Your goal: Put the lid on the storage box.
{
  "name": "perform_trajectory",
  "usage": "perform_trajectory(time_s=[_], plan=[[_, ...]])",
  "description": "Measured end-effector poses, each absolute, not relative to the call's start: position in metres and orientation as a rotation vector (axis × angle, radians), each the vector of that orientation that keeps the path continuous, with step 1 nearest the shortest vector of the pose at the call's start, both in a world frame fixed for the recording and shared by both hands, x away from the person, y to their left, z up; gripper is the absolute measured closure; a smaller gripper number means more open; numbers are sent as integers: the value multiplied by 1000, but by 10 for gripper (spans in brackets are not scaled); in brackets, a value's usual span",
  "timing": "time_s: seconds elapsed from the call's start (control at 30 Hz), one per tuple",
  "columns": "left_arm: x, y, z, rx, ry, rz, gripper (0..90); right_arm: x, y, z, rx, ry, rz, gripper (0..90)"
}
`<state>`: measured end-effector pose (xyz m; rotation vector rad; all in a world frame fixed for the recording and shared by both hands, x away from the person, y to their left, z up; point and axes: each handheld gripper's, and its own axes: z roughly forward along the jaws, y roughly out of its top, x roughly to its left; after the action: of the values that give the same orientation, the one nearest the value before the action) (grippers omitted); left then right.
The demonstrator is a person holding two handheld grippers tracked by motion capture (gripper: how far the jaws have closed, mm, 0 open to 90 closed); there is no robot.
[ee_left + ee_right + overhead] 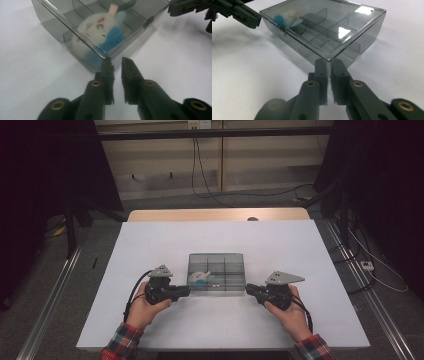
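Plaid-sleeved forearms enter at the bottom edge of the high view, each hand holding a black two-jaw gripper. White table (pixel 150 245): largest item, a rectangular top with a wooden strip along its far edge, standing on grey floor with cables trailing behind. Smoked-clear plastic box (pixel 217 273): rectangular, lidded, divided inside into compartments, sitting on the table near its front centre, directly between the two grippers. Left gripper (pixel 186 291): held in the left hand (pixel 142 307), grey three-cornered plate on top, pointed at the box's near left corner; in the left gripper view its jaws stand a narrow gap apart, holding nothing, tips just at the corner of the box. Right gripper (pixel 248 289): held in the right hand (pixel 290 312), likewise plated, pointed at the near right corner; in the right gripper view its jaws are nearly together with only a slit between, tips at the box's corner edge, contact not certain. Small plush toy (pixel 100 32): white with blue parts and a tiny stitched face, lying inside the box's near left compartment under the lid.
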<state>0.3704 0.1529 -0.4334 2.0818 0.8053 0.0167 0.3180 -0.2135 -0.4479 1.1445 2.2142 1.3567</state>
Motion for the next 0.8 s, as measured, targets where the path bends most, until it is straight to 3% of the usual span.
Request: perform_trajectory(time_s=[0.27,0.4,0.47,0.8], plan=[[367,162,-431,2055,825,59,626,312,-224,-447,1161,2198,1366,732],[366,165,-429,2056,829,74,498,309,-231,-446,1171,2185,1372,633],[365,167,-429,2051,833,84,479,308,-234,-446,1187,2172,1375,566],[361,185,-428,2043,849,120,326,302,-248,-446,1208,2160,1364,400]])
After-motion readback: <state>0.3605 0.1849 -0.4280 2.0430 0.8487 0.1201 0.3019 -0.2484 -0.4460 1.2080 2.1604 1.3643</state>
